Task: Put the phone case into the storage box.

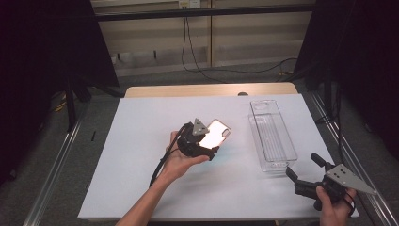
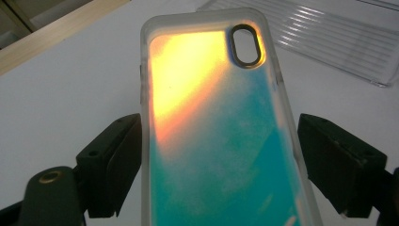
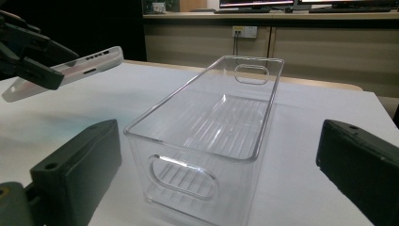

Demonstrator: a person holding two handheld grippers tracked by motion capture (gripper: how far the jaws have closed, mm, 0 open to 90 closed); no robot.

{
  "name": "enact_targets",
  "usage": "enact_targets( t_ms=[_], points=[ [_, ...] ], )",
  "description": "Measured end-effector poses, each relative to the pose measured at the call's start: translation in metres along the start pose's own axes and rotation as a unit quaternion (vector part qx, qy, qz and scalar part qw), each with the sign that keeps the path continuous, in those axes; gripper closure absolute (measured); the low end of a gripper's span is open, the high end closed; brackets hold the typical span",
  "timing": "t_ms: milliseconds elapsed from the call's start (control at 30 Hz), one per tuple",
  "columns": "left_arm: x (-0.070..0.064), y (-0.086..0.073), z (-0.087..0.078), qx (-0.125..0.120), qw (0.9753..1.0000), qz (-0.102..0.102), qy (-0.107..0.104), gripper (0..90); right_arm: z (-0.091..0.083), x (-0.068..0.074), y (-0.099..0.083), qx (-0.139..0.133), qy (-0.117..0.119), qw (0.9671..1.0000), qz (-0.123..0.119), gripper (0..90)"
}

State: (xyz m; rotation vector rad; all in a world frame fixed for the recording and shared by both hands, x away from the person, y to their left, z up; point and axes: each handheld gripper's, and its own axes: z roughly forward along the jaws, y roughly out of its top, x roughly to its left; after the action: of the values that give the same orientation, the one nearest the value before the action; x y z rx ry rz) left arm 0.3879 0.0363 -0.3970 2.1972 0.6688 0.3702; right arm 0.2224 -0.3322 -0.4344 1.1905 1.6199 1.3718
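A: Where are your left tongs [image 1: 212,151] now?

B: You hold them above the middle of the tabletop [image 1: 141,141], palm under them. They carry the phone case [image 1: 215,133].

A: Do they grip it?

B: In the left gripper view the case [image 2: 221,136] lies between your two jaws. The left jaw sits right at its edge; the right jaw shows a thin gap, so you cannot tell how firmly it is clamped. In the right gripper view the case [image 3: 70,70] is clear of the tabletop, tilted, held at one end, so your tongs do have hold of it.

A: How does the case look?

B: Translucent rim, back shading from orange-yellow near the camera cutout to teal nearer the tongs. The cutout end points away from you, towards the bin.

A: And the bin?

B: The clear bin [image 1: 272,136] stands upright on the right part of the tabletop, long side running away from you, with nothing inside. It is near the case but apart from it.

A: Your right tongs?

B: Your right tongs [image 1: 303,167] sit at the tabletop's near right corner, just beside the bin's near end. Their jaws are spread wide and hold nothing; in the right gripper view the bin [image 3: 211,136] stands between and beyond them, untouched.
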Motion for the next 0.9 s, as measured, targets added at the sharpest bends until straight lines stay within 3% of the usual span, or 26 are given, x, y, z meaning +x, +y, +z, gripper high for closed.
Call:
enact_targets(
  t_ms=[233,333,400,533,600,700,800,900],
  points=[
    [-0.001,-0.013,-0.013,0.001,0.9999,-0.011,0.009,16.7,0.0,0.001,0.001,0.002,-0.009,0.9999,0.007,0.0],
    [0.0,-0.019,-0.02,0.002,0.9997,-0.017,0.019,16.7,0.001,0.003,0.002,0.005,-0.005,0.9999,0.009,0.0],
    [0.001,-0.023,-0.024,0.0,0.9995,-0.021,0.024,16.8,0.003,0.006,0.002,0.012,0.011,0.9998,0.014,0.0],
    [0.001,-0.029,-0.031,-0.005,0.9991,-0.017,0.038,16.8,0.007,0.013,0.005,0.019,0.017,0.9997,0.004,0.0],
    [0.0,-0.034,-0.037,-0.01,0.9987,-0.011,0.049,16.8,0.009,0.016,0.009,0.02,0.014,0.9996,0.012,0.7],
    [0.001,-0.037,-0.043,-0.006,0.9987,-0.012,0.049,16.8,0.01,0.02,0.014,0.018,0.025,0.9994,0.014,0.0],
    [0.0,-0.041,-0.049,-0.002,0.9984,-0.006,0.056,16.8,0.014,0.028,0.022,0.026,0.038,0.9989,-0.003,0.0],
    [-0.001,-0.045,-0.053,-0.001,0.9983,-0.002,0.059,16.8,0.018,0.032,0.025,0.029,0.038,0.9988,-0.005,0.0]
  ],
)
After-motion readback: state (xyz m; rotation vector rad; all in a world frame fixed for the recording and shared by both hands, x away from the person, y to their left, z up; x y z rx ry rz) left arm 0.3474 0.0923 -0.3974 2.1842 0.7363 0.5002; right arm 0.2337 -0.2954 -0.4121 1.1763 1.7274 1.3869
